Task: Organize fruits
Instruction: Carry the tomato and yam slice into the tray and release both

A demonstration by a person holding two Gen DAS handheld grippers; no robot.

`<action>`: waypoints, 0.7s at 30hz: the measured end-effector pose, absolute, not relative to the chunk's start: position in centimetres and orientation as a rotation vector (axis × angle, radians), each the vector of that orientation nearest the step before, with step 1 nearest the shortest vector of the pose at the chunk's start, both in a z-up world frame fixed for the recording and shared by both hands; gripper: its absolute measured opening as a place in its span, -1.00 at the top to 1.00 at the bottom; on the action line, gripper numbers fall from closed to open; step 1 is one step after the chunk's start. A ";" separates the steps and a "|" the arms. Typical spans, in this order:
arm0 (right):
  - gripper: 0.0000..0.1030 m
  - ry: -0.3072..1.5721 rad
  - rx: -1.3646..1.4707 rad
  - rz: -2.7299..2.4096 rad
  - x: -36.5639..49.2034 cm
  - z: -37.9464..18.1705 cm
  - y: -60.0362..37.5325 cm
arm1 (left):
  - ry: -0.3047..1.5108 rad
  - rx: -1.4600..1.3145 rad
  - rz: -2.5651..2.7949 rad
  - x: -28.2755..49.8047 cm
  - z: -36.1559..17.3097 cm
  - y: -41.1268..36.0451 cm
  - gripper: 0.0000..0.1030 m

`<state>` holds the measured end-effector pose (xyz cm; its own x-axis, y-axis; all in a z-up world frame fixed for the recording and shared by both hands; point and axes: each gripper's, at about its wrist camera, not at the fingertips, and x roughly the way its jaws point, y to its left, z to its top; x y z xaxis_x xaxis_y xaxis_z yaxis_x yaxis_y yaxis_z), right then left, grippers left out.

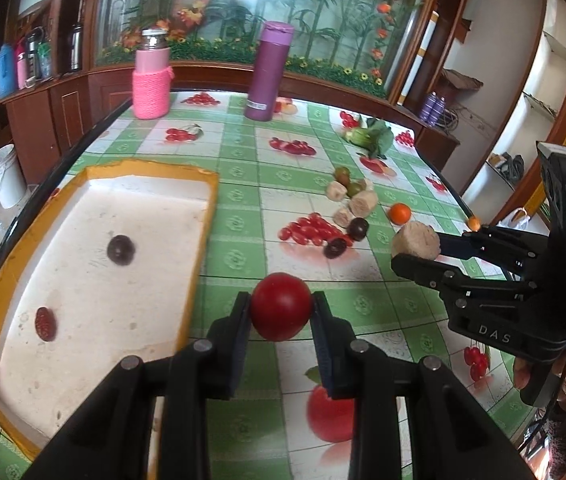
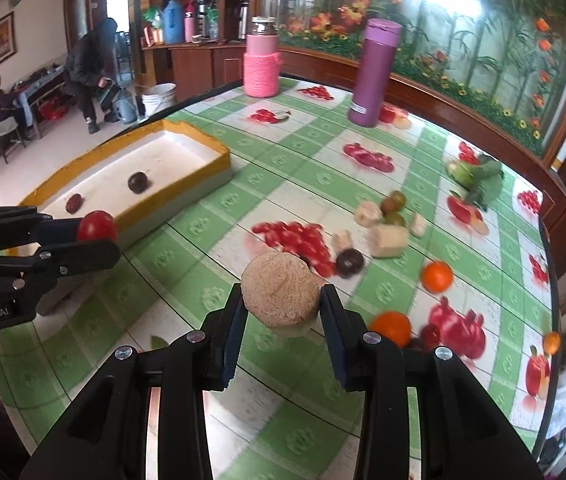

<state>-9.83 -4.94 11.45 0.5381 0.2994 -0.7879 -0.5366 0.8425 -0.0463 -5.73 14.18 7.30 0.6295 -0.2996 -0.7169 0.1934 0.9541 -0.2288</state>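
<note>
Two fruits were held above the table.
A red tomato (image 1: pixel 281 306) was pinched tight by the left gripper (image 1: pixel 281 312), a tan chunk (image 2: pixel 280 294) by the right gripper (image 2: pixel 281 308).

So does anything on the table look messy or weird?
A bit messy: the loose fruit pile lies scattered on the tablecloth, while the yellow-rimmed tray holds only two dark fruits. A leafy green vegetable lies near the far edge.
</note>
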 end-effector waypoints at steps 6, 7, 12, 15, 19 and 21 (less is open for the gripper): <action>0.31 0.868 -0.344 0.566 -8.7 11.4 -1.3 | 0.843 -0.181 -0.220 -5.5 7.1 17.4 0.37; 0.31 0.867 -0.353 0.576 -8.5 11.3 -0.7 | 0.844 -0.190 -0.210 -5.5 7.0 17.9 0.37; 0.31 0.869 -0.374 0.624 -7.6 10.9 1.9 | 0.848 -0.211 -0.153 -5.3 6.7 20.4 0.37; 0.31 0.874 -0.383 0.652 -7.2 10.8 3.4 | 0.849 -0.225 -0.121 -5.2 6.6 21.8 0.37; 0.31 0.871 -0.396 0.691 -6.7 10.9 5.5 | 0.848 -0.245 -0.081 -5.1 6.4 23.7 0.37; 0.31 0.865 -0.408 0.710 -6.3 11.0 6.7 | 0.852 -0.250 -0.057 -5.0 6.2 24.6 0.37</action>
